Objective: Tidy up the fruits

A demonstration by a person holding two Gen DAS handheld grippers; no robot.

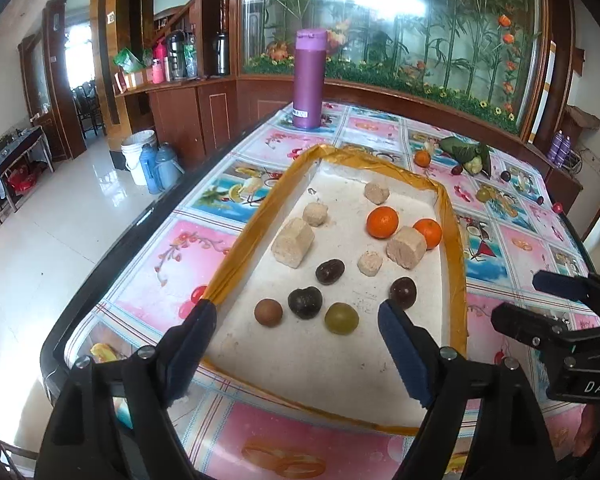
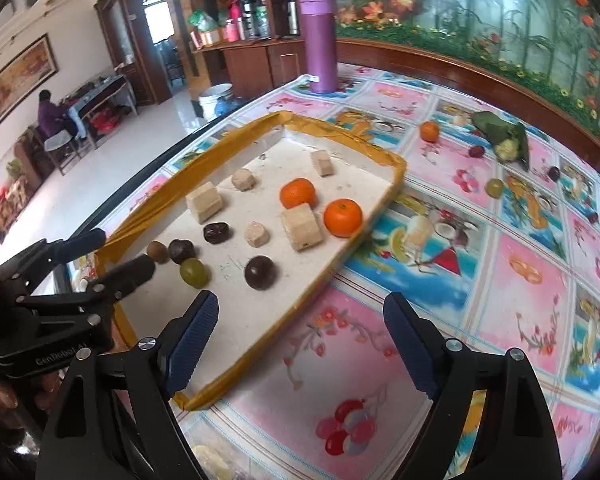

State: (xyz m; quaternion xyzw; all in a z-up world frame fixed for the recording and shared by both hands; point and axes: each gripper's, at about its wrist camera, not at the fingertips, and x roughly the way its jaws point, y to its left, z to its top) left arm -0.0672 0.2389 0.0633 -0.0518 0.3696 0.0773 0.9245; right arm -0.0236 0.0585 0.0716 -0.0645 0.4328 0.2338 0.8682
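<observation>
A white tray with a yellow taped rim (image 1: 256, 220) (image 2: 384, 194) lies on the table. It holds two oranges (image 1: 382, 222) (image 2: 342, 217), several dark fruits (image 1: 305, 301) (image 2: 261, 272), a green fruit (image 1: 341, 318) (image 2: 195, 272), a brown fruit (image 1: 268, 312) and several beige blocks (image 1: 293, 242) (image 2: 302, 226). Loose on the cloth at the far right lie another orange (image 1: 422, 158) (image 2: 429, 131), a green fruit (image 2: 494, 188) and small dark fruits (image 2: 476, 151). My left gripper (image 1: 296, 316) (image 2: 112, 254) is open and empty over the tray's near end. My right gripper (image 2: 300, 312) (image 1: 540, 296) is open and empty over the cloth beside the tray.
A purple flask (image 1: 309, 78) (image 2: 320, 42) stands at the table's far edge. A green leaf bundle (image 1: 466, 154) (image 2: 504, 138) lies at the far right. The table's left edge (image 1: 112, 256) drops to a tiled floor with buckets (image 1: 138, 156).
</observation>
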